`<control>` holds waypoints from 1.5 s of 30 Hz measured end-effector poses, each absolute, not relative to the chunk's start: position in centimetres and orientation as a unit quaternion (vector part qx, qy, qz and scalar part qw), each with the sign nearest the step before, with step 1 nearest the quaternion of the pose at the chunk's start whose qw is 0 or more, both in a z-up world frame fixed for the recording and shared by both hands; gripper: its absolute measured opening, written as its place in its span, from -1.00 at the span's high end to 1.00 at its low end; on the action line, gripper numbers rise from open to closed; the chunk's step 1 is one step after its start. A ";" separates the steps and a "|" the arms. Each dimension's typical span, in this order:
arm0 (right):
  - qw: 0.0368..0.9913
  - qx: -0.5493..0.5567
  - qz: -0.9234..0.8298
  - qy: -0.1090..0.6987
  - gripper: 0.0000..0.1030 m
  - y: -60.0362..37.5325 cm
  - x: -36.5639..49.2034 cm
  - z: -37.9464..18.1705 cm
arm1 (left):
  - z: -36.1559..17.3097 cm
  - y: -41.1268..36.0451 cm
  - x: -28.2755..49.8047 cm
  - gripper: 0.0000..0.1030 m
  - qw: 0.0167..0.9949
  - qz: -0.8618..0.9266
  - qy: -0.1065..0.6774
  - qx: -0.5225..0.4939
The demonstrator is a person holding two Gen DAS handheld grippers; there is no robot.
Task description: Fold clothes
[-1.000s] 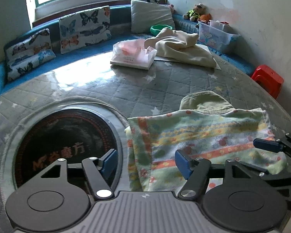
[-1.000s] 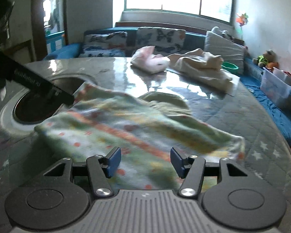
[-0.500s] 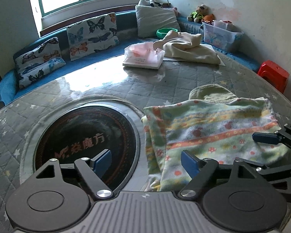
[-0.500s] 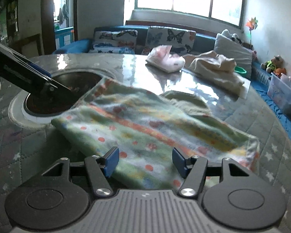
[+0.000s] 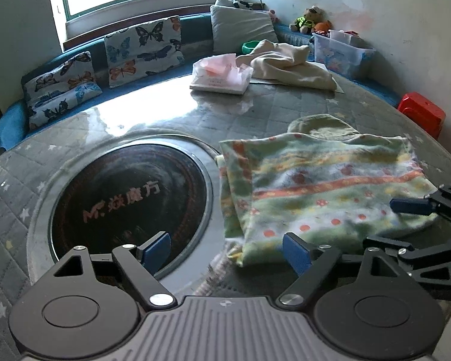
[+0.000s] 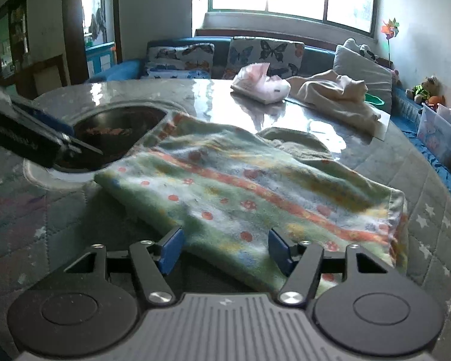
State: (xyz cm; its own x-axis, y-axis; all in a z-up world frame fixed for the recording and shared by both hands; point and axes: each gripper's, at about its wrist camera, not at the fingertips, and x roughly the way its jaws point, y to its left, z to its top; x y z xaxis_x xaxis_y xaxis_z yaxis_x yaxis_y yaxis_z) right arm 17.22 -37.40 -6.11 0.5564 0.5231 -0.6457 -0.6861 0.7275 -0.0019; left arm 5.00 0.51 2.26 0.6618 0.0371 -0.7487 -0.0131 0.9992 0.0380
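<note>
A folded green garment with orange stripes and dots (image 5: 321, 186) lies flat on the quilted table, its olive part (image 5: 321, 124) showing at the far side. It also shows in the right wrist view (image 6: 255, 186). My left gripper (image 5: 225, 251) is open and empty, just short of the garment's near left corner. My right gripper (image 6: 224, 248) is open and empty, its fingers at the garment's near edge. The right gripper also shows at the right of the left wrist view (image 5: 418, 207).
A round dark inset (image 5: 129, 192) sits in the table left of the garment. A pink bag (image 5: 222, 72) and a cream garment (image 5: 288, 63) lie at the far side. Cushions (image 5: 144, 51) line the bench; a plastic bin (image 5: 342, 54) and red stool (image 5: 421, 114) stand right.
Both grippers have drawn back toward me from the garment, which stays lying flat and folded. Both stay open.
</note>
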 end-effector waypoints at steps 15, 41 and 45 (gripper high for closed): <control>0.888 -0.096 0.315 0.320 -0.54 -40.8 16.9 -5.6 | 1.8 -2.2 6.2 -0.55 0.920 -0.027 0.390 -0.014; 0.879 -0.077 0.319 0.347 -0.85 -39.5 20.4 -6.6 | 0.6 0.5 13.7 -0.19 0.910 -0.016 0.409 -0.071; 0.877 -0.077 0.319 0.351 -0.95 -39.4 20.5 -6.8 | 0.1 0.7 14.9 -0.19 0.907 -0.007 0.417 -0.067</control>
State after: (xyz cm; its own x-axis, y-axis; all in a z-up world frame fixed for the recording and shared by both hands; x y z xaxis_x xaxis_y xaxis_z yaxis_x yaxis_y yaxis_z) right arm 20.46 -39.40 -6.81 0.5510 0.5051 -0.6643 -0.6126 0.7853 0.0890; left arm 14.87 0.72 0.07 0.6525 -0.0682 -0.7547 -0.0427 0.9910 -0.1265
